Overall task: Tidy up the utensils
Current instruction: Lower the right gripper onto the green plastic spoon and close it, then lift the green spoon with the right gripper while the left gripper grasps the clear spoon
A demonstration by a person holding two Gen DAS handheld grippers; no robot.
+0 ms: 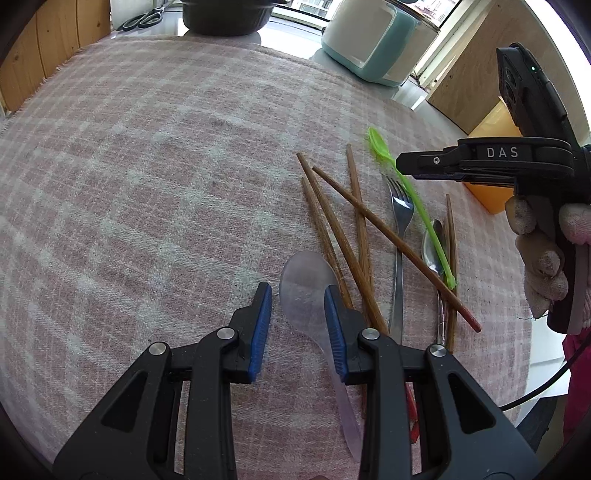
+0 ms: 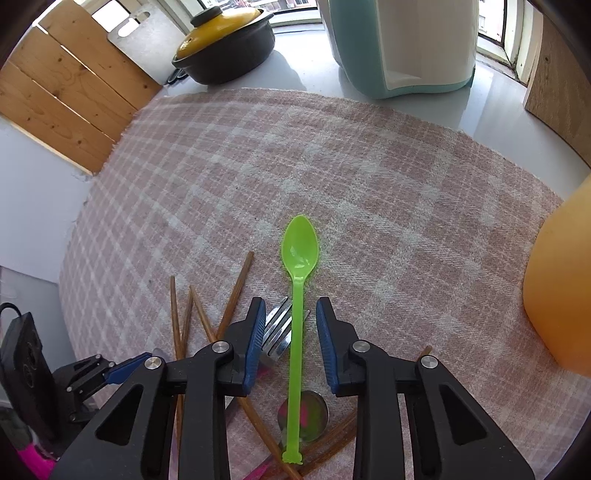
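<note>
On the pink plaid cloth (image 2: 369, 166) lies a pile of utensils: several wooden chopsticks (image 1: 332, 229), a metal fork (image 1: 400, 206), a metal spoon (image 1: 432, 247) and a green plastic spoon (image 2: 300, 243). My right gripper (image 2: 290, 332) is open and points down. The green spoon's handle runs between its blue pads without touching them, over the fork (image 2: 279, 328) and the metal spoon's bowl (image 2: 306, 413). My left gripper (image 1: 298, 328) is also open, low over a translucent plastic spoon (image 1: 306, 284) whose bowl shows between its fingers.
A black pot with a yellow lid (image 2: 225, 40) and a teal-and-white appliance (image 2: 402, 48) stand beyond the cloth's far edge. An orange container (image 2: 561, 295) stands at the right. Scissors (image 1: 142, 18) lie at the back left near wooden boards (image 2: 66, 85). A gloved hand (image 1: 543, 258) holds the right gripper.
</note>
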